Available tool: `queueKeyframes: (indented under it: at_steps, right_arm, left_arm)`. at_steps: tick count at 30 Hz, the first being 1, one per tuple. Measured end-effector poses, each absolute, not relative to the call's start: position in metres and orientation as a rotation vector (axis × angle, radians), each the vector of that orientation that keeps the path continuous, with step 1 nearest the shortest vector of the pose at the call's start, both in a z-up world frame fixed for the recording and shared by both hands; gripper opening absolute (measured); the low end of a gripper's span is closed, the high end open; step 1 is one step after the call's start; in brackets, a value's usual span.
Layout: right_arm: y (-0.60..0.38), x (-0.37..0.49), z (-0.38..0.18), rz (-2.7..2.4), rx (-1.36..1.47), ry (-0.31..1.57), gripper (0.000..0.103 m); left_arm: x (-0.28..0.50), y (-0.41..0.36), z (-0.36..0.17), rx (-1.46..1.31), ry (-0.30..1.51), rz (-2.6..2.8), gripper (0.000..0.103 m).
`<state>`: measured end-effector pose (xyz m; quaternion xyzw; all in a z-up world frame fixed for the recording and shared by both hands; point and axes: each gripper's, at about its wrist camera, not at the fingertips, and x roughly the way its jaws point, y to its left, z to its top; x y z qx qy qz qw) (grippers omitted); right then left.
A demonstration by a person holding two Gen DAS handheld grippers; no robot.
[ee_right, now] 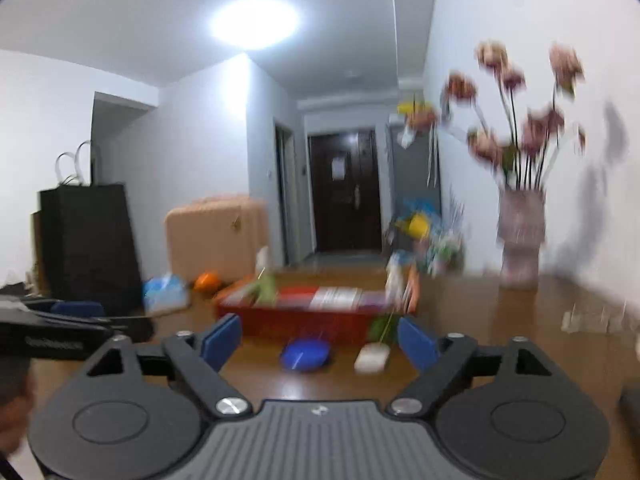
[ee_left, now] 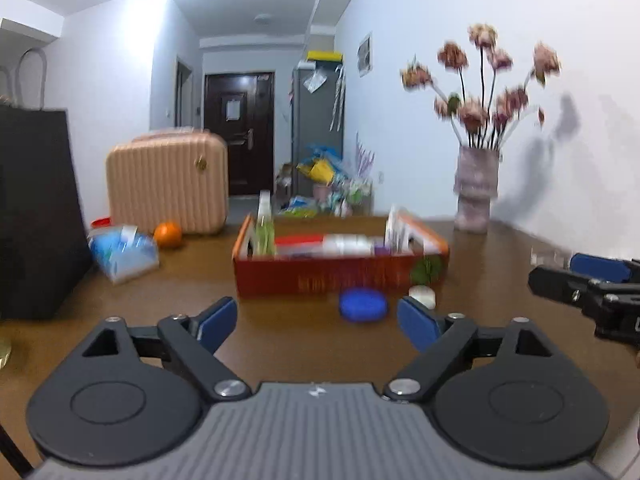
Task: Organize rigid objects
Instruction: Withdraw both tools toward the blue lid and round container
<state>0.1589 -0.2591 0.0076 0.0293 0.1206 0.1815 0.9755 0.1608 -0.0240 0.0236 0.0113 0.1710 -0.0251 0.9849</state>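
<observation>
One red box, one blue disc, one white case, one orange, one vase

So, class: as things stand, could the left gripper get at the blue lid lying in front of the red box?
Probably yes. The left gripper is open and empty, the blue lid lies on bare table just ahead, and nothing stands between them.
</observation>
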Motion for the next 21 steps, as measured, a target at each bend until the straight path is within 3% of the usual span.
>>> queueKeyframes:
  at_steps: [3, 12, 21]
  right_arm:
    - [-0.255, 0.141, -0.012, 0.407, 0.075, 0.337, 0.086]
    - [-0.252, 0.109, -0.013, 0.378, 0.05, 0.314, 0.086]
    - [-0.256, 0.132, -0.015, 0.35, 0.073, 0.345, 0.086]
  left_arm:
    - [0.136, -0.036, 0.006, 0.084, 0.375, -0.068, 0.09]
    - [0.115, -0.04, 0.003, 0.066, 0.385, -0.094, 0.09]
    - [0.132, -0.038, 0.001, 0.056, 0.409, -0.087, 0.09]
